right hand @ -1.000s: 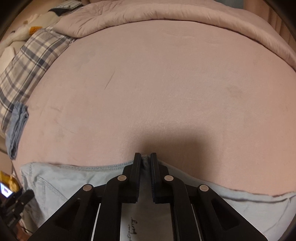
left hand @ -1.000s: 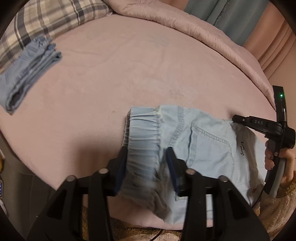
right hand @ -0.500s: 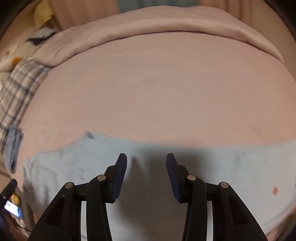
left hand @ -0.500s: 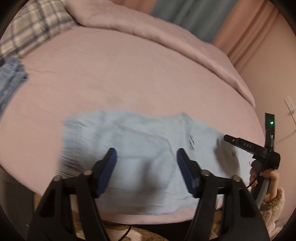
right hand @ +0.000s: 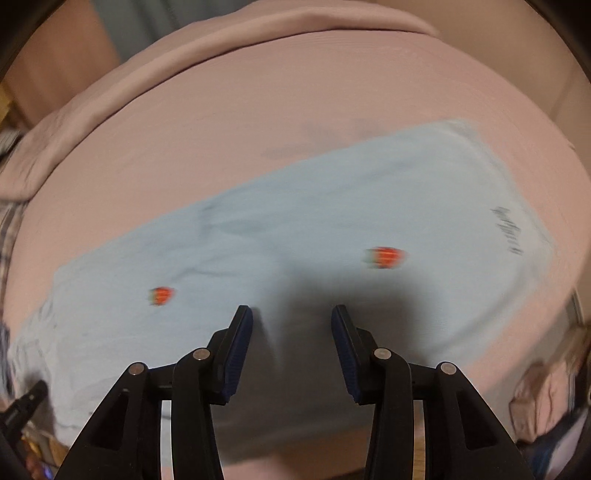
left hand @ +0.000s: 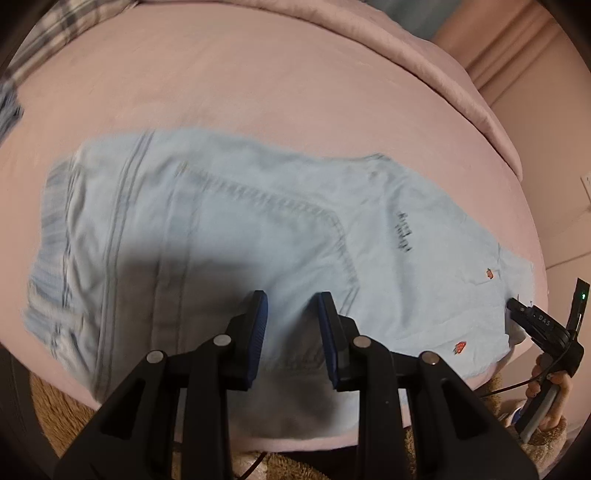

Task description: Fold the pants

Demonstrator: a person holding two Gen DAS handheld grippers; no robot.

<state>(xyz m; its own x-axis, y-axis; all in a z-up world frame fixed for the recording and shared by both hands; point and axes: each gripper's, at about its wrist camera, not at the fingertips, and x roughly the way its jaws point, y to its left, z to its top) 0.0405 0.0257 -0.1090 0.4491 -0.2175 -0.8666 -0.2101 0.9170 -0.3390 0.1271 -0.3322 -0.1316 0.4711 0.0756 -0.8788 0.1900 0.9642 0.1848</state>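
Observation:
Light blue pants (left hand: pixel 258 236) lie folded flat along the near edge of a pink bed (left hand: pixel 258 81), waistband at the left, small red marks and dark writing at the right end. My left gripper (left hand: pixel 291 325) is open and empty just above the pants' middle. My right gripper (right hand: pixel 291 332) is open and empty over the other end of the pants (right hand: pixel 314 221). The right gripper also shows at the right edge of the left wrist view (left hand: pixel 517 308), at the corner of the pants.
A rolled pink duvet (left hand: pixel 424 51) runs along the far side of the bed. A plaid pillow (left hand: pixel 70 18) and another folded blue garment (left hand: pixel 9 110) lie at the far left. Brown carpet (left hand: pixel 59 410) lies below the bed edge.
Both grippers have let go of the pants and opened. The pants now lie flat on the bed. Both grippers have pulled back and swung to the right.

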